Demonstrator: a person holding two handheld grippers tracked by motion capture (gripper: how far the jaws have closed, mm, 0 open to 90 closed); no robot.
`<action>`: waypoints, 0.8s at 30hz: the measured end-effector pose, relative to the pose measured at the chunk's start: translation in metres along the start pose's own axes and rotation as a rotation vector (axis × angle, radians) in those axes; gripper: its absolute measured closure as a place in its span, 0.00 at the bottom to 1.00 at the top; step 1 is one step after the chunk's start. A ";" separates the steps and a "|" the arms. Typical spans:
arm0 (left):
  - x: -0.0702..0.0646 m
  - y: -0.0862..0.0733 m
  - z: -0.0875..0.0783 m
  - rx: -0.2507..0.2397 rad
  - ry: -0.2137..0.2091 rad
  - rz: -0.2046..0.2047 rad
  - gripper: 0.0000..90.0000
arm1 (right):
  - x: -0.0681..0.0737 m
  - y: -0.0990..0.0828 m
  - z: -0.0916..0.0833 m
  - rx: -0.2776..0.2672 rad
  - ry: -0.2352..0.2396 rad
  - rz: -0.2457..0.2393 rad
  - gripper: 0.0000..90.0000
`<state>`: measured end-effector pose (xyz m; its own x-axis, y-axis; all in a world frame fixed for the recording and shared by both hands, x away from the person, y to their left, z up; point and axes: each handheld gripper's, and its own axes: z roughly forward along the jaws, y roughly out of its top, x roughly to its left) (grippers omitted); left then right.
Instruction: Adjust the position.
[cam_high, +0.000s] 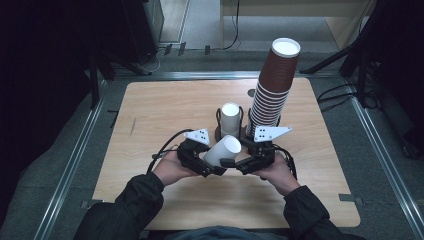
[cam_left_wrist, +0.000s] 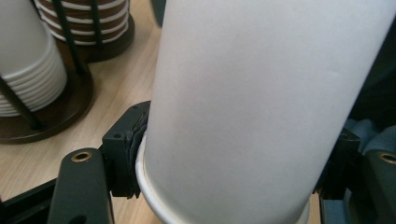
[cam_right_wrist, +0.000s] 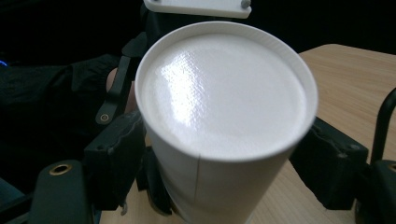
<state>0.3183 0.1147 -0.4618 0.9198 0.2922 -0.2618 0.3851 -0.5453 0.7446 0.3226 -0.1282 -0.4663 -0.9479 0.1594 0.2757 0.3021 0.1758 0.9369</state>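
White cup (cam_left_wrist: 261, 93), rim partly cropped

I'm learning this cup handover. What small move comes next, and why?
Probably draw the right gripper back off the white cup. The left gripper pads already press the cup near its rim, while the right gripper's jaws stand apart from its sides, so the cup looks handed over.

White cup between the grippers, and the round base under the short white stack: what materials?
White cup: looks like coated paper. A rolled rim, a straight vertical side seam and a faint sheen on its flat bottom point to that. Dark round base under the short white stack: probably stained wood or brown plastic; smooth and matte, grain too dim to tell. Thin black uprights look like metal wire.
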 end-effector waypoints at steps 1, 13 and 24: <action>0.001 -0.001 -0.002 -0.004 0.001 -0.006 0.31 | 0.000 0.000 -0.001 0.004 -0.003 -0.001 0.23; 0.011 -0.007 -0.024 0.029 0.070 -0.003 0.30 | -0.002 -0.002 -0.008 0.160 -0.051 -0.030 0.24; 0.008 -0.006 -0.024 0.155 0.106 0.061 0.30 | -0.002 -0.008 -0.002 0.289 -0.075 -0.059 0.25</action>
<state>0.3216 0.1396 -0.4538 0.9320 0.3313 -0.1470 0.3433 -0.6769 0.6511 0.3215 -0.1314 -0.4740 -0.9580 0.2099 0.1957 0.2728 0.4547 0.8478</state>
